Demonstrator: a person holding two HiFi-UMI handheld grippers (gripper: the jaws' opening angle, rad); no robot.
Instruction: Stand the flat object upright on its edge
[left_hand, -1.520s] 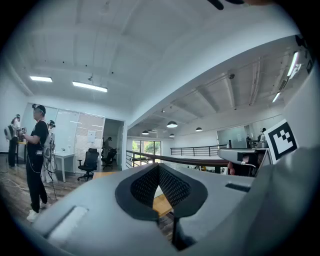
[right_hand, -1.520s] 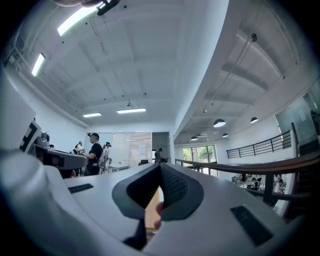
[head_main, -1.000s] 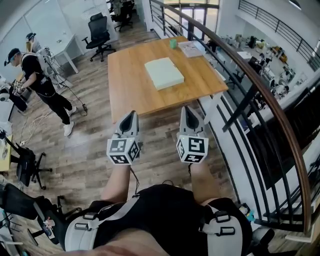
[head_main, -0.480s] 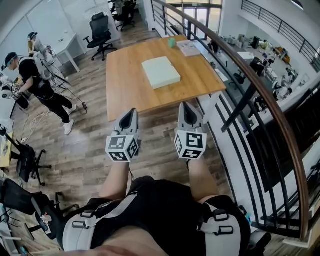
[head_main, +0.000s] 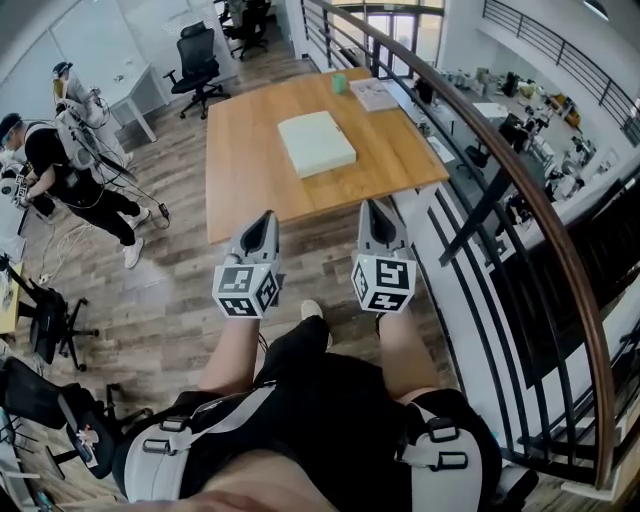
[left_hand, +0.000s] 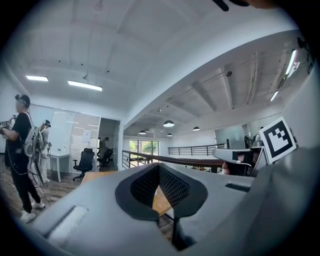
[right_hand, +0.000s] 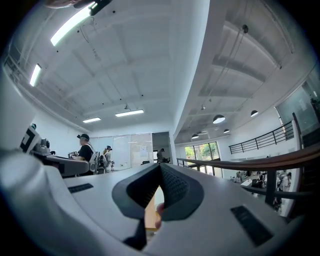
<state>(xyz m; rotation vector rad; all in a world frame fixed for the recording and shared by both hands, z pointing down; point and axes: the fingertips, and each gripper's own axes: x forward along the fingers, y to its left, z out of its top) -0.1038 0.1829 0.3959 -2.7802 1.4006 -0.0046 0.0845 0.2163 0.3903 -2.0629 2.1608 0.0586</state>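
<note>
A flat pale green slab (head_main: 316, 143) lies on the wooden table (head_main: 245, 170), ahead of both grippers in the head view. My left gripper (head_main: 265, 217) and right gripper (head_main: 374, 206) are held side by side over the wooden floor, short of the table's near edge, both pointing at the table. In the left gripper view the jaws (left_hand: 158, 168) meet at the tips with nothing between them. The right gripper (right_hand: 160, 166) looks the same in its own view, shut and empty. A strip of the table shows through the gap below each pair of pads.
A dark railing with a wooden handrail (head_main: 520, 190) runs along the right. A small green cup (head_main: 339, 84) and papers (head_main: 375, 94) sit at the table's far end. Two people (head_main: 60, 170) stand at the left by cables; office chairs (head_main: 192, 62) stand behind.
The view has shifted toward the table, which now sits a little nearer and further left. Both grippers stay shut and side by side. A foot now shows below them.
</note>
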